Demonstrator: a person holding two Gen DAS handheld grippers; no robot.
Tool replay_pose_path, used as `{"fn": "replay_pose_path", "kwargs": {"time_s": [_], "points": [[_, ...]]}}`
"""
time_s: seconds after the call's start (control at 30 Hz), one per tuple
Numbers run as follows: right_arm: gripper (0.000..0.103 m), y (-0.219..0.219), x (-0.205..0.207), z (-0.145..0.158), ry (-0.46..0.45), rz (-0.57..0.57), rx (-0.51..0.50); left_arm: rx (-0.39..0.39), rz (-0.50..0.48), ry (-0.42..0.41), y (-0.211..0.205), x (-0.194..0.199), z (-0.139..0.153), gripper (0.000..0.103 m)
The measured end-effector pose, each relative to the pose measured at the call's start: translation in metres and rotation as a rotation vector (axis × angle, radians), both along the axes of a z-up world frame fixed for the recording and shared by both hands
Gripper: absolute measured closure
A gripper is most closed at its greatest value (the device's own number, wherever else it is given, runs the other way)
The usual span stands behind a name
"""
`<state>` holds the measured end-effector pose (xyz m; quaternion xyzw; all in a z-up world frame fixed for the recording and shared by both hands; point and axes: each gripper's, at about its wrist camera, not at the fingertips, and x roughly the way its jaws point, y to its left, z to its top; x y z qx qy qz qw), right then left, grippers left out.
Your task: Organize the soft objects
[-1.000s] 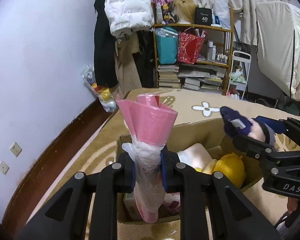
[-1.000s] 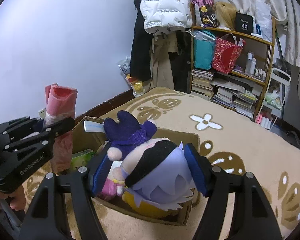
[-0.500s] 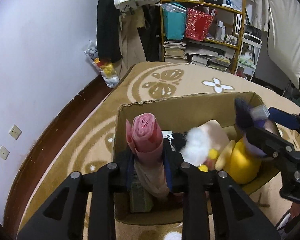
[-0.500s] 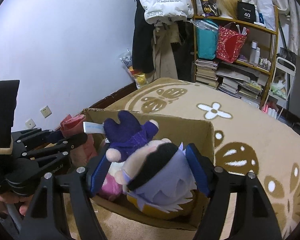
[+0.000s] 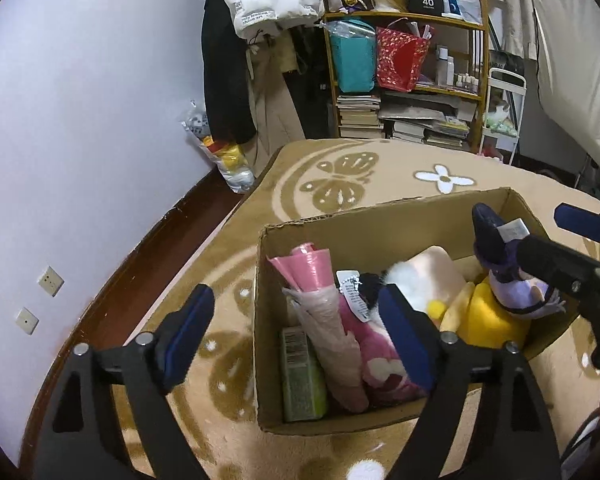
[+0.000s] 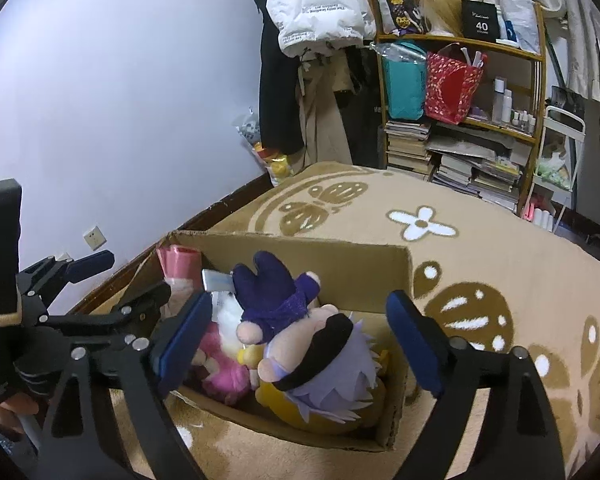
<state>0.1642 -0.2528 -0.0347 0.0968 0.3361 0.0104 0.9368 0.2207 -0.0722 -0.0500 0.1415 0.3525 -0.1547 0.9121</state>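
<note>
Beige patterned carpet (image 5: 380,168); open brown cardboard box (image 5: 380,220) on it. Left claw (image 5: 296,328) just spread wide, pink plastic-wrapped roll (image 5: 320,304) free in box. Right claw (image 6: 300,336) just widened, purple-haired plush doll (image 6: 320,356) unpinched, lying atop box contents.

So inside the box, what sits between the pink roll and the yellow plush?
In the left wrist view, a pink plush and a white-and-peach plush lie between the pink roll and the yellow plush in the cardboard box.
</note>
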Motion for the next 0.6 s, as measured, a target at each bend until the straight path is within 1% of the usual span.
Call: {"fn": "replay_pose_path", "kwargs": {"time_s": [0.03,0.07,0.1,0.2,0.33,0.4,0.53,0.6], "points": [[0.007,-0.001,0.0,0.001,-0.001,-0.005,0.005,-0.005,0.005,0.003,0.001,0.0,0.0,0.011],[0.003,-0.003,0.0,0.002,0.0,-0.01,0.008,-0.012,0.012,0.003,0.003,-0.001,0.001,0.007],[0.0,-0.004,-0.001,0.003,0.0,-0.016,0.01,-0.016,0.019,-0.002,0.004,-0.002,0.002,0.006],[0.0,-0.01,-0.004,0.005,-0.003,-0.037,0.021,-0.022,0.037,-0.031,0.009,-0.004,0.007,0.001],[0.0,-0.015,-0.008,0.007,-0.001,-0.054,0.042,-0.004,0.04,-0.079,0.014,-0.011,0.016,0.001],[0.0,-0.017,-0.01,0.007,0.006,-0.062,0.053,-0.012,0.053,-0.082,0.018,-0.014,0.02,0.001],[0.0,-0.02,-0.017,0.009,0.023,-0.073,0.071,-0.063,0.086,-0.06,0.031,-0.019,0.026,0.001],[0.0,-0.02,-0.022,0.013,0.02,-0.076,0.071,-0.062,0.102,-0.073,0.036,-0.023,0.029,0.001]]}}
